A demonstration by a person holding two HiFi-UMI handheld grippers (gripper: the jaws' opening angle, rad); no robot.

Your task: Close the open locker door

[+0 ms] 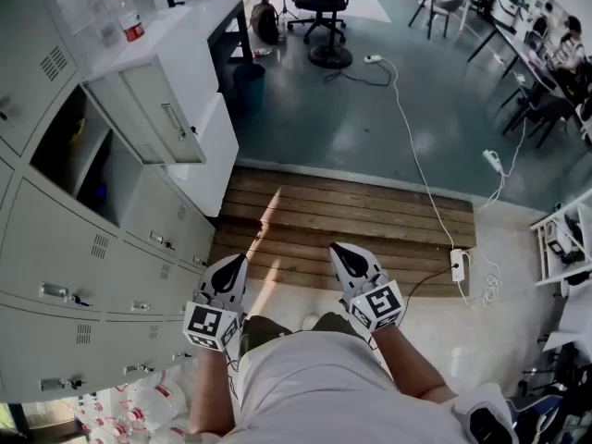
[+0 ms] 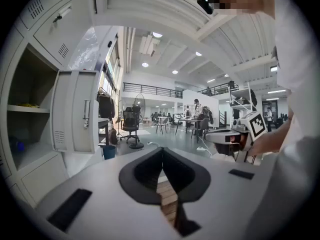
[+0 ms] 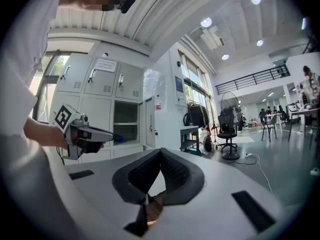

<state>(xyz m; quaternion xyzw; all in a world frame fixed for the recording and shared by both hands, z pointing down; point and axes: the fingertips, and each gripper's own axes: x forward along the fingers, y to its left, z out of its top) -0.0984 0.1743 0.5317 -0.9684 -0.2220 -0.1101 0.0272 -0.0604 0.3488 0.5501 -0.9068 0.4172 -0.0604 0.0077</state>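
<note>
A grey locker bank [image 1: 55, 248] runs along the left in the head view. One locker door [image 1: 153, 114] stands swung out, with the dark compartment [image 1: 79, 155] behind it. In the left gripper view that door [image 2: 75, 111] hangs open at the left, and in the right gripper view the door [image 3: 148, 121] shows edge-on. My left gripper [image 1: 239, 259] and right gripper [image 1: 338, 248] are held low in front of the person, apart from the lockers. Both are shut with nothing between the jaws: left gripper [image 2: 162, 151], right gripper [image 3: 161, 151].
A wooden plank strip [image 1: 342, 220] covers the floor ahead. A white power strip [image 1: 457, 265] with its cable lies to the right. A bottle [image 1: 129, 17] stands on the locker top, and a blue bin [image 1: 248, 81] and an office chair [image 1: 324, 7] stand beyond. Water bottles [image 1: 129, 405] lie at the bottom left.
</note>
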